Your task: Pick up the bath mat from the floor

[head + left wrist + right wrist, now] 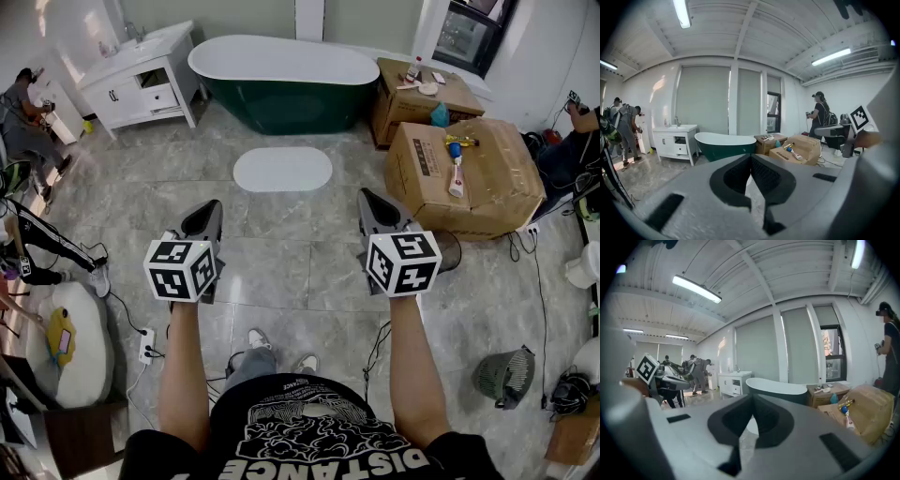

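Black T-shirt and two bare forearms are filling the bottom of the head view, with each hand holding a claw out over the grey tiled floor. Left claw and right claw are both pointing toward the green bathtub, side by side and well apart. The white oval bath mat is lying flat on the floor just in front of the tub, ahead of both claws and touching neither. Cardboard boxes are sitting off to its right. Over in the left gripper view, the left claw is sitting fully closed, pads pressed together and gripping nothing, with the tub showing beyond it. Same deal in the right gripper view: the right claw is closed on nothing, and the tub and a white vanity are showing further back.
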The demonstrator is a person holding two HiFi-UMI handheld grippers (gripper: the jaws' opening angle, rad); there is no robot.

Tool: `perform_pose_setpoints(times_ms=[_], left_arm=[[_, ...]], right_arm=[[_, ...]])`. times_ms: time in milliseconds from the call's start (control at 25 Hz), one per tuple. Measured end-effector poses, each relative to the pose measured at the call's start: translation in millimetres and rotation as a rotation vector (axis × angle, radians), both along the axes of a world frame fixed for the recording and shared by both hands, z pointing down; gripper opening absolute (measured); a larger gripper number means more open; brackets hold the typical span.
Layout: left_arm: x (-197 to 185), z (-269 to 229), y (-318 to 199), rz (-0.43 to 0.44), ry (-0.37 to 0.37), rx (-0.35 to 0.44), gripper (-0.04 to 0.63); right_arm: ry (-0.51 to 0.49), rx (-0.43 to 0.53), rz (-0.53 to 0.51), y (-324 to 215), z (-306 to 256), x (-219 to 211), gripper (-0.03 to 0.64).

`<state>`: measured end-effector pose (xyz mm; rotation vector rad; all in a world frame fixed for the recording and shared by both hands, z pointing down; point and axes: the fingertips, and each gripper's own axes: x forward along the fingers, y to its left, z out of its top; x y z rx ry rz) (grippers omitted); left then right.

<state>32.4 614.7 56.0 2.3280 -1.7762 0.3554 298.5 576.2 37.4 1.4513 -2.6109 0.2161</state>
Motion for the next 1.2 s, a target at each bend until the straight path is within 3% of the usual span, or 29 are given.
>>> perform_pose_setpoints(times_ms=[360,560,1200], left_arm=[[-3.8,4.2,-13.3,0.006,0.005,0.001,0.005],[-23.1,10.5,-38.6,0.005,0.014,-0.003,0.038],[-117.6,17.9,-194.2,0.092,0.045,-0.028,0.181]], right_arm=[[-0.007,-0.011,0.005,-10.3,8.9,-10.8,0.005],[0.002,-0.024,0.018,-31.6,15.9,-26.4,0.016],[0.012,-0.073,0.121,-141.3,19.9,-108.0,0.157]])
